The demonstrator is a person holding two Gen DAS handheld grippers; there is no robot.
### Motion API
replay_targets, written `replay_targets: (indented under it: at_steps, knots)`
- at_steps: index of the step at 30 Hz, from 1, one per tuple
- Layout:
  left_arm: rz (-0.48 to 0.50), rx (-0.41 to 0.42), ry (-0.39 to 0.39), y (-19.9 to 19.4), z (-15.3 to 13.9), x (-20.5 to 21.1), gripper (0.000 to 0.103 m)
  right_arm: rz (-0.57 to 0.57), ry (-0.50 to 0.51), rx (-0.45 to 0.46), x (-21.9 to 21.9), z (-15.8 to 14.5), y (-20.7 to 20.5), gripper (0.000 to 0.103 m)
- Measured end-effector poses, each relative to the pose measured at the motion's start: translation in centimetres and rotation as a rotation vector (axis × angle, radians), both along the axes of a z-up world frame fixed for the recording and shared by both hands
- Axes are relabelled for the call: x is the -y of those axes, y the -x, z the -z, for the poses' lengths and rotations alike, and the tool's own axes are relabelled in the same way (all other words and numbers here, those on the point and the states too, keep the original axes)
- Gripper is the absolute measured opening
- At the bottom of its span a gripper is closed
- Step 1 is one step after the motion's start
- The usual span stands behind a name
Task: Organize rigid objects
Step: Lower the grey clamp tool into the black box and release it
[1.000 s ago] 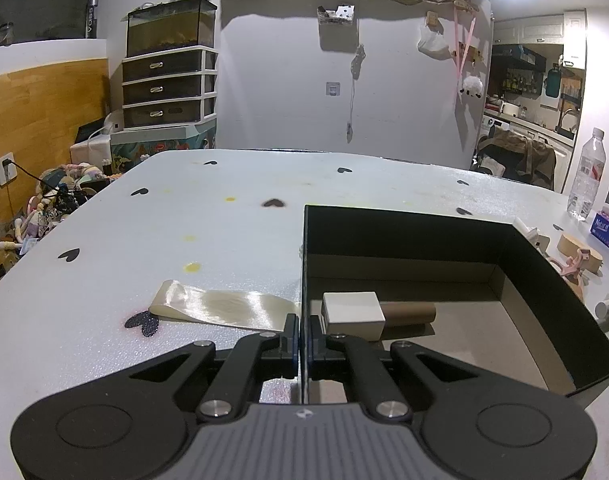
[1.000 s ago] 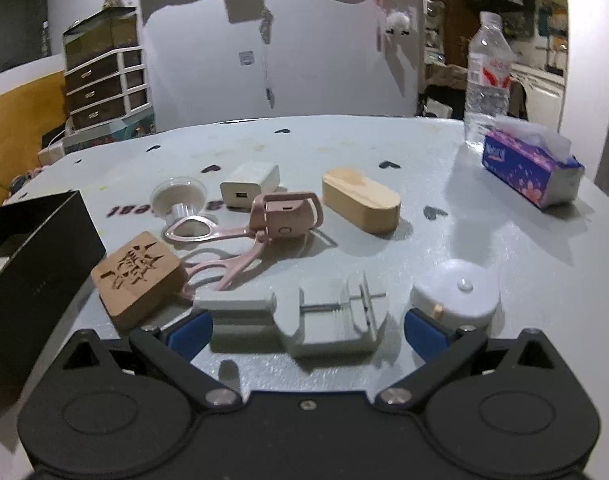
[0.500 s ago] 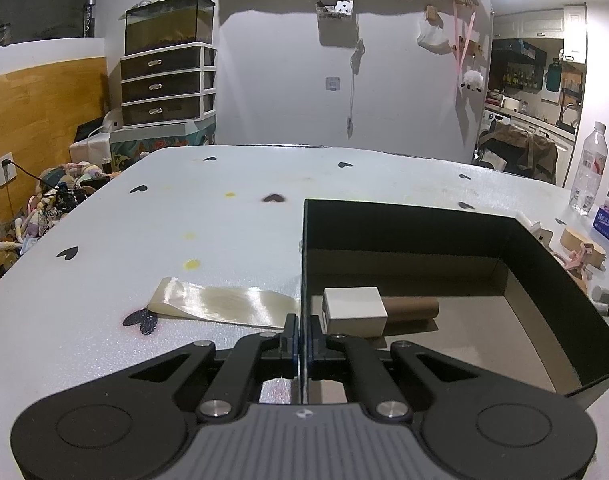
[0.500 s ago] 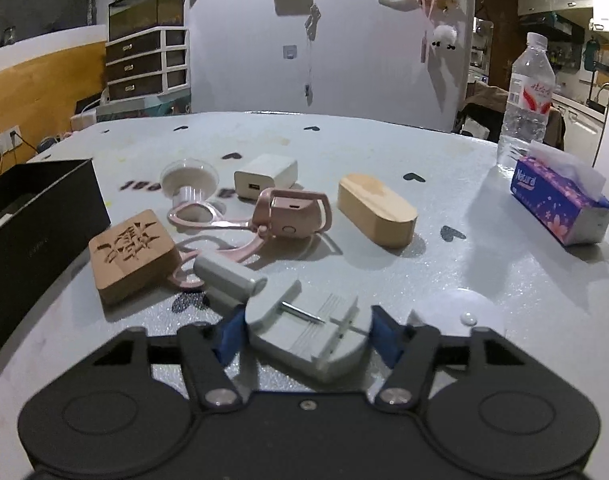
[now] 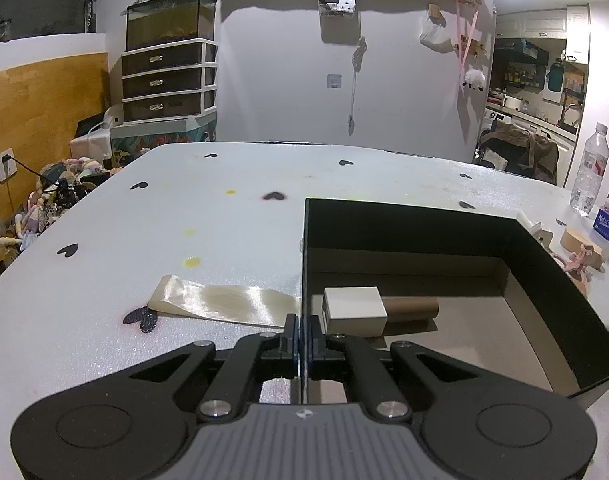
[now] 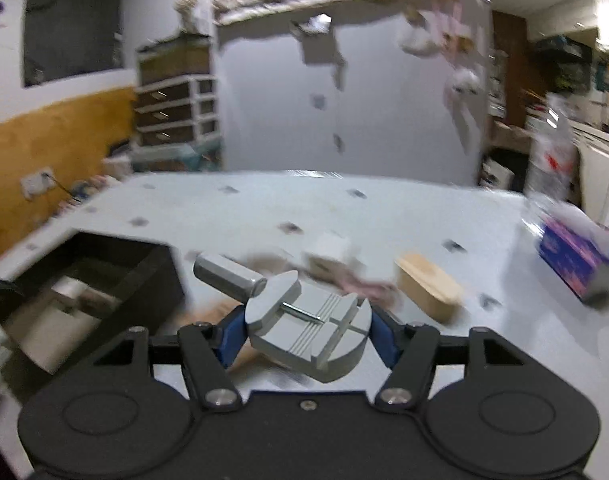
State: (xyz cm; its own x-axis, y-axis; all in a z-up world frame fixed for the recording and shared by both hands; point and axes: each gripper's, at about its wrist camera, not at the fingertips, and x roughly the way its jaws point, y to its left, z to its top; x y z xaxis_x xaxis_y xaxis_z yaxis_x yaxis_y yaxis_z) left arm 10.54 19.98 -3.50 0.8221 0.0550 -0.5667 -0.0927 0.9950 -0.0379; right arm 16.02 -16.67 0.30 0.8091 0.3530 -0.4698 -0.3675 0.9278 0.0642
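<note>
The left gripper (image 5: 300, 336) is closed on the near left wall of the black box (image 5: 544, 280); the thin wall stands between its two fingers. Inside the box, just ahead and a little right of these fingers, lies a white block (image 5: 354, 309), and a brown tube (image 5: 412, 309) touches the right side of the block. On the table (image 5: 224, 224), left of the fingers and outside the box, lies a cream ribbon (image 5: 220, 300).

The right gripper (image 6: 307, 334) grips a grey tool (image 6: 304, 328) by its round base, with the blue pads (image 6: 234, 332) pressing on both sides. The tool is up off the table, and its handle points up and to the left. Ahead and to the right of it lies a wooden oval (image 6: 428, 288); further right there is a tissue pack (image 6: 576, 252). The box is to the left of this gripper. The right view is blurred.
</note>
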Motion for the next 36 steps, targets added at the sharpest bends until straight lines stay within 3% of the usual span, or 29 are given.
replay_targets:
  at_steps: [8,19,28,34,36]
  knots:
    - [0.005,-0.013,0.006,-0.1,-0.2,-0.2,0.003,-0.095,-0.061,-0.116,-8.4,-3.2,-1.4,0.065]
    - [0.01,-0.01,-0.007,0.1,-0.1,0.1,0.003,-0.199,0.003,-0.282,-18.9,-1.2,-5.0,0.065]
    - [0.022,-0.016,-0.015,0.1,-0.2,0.1,0.003,-0.113,0.128,-0.391,-21.1,1.5,-8.3,0.065]
    - [0.037,-0.023,-0.025,0.1,-0.4,0.1,0.003,-0.093,0.215,-0.347,-21.4,1.7,-8.3,0.065]
    - [0.041,-0.023,-0.022,0.0,-0.4,0.1,0.003,-0.104,0.234,-0.342,-21.5,1.8,-8.1,0.07]
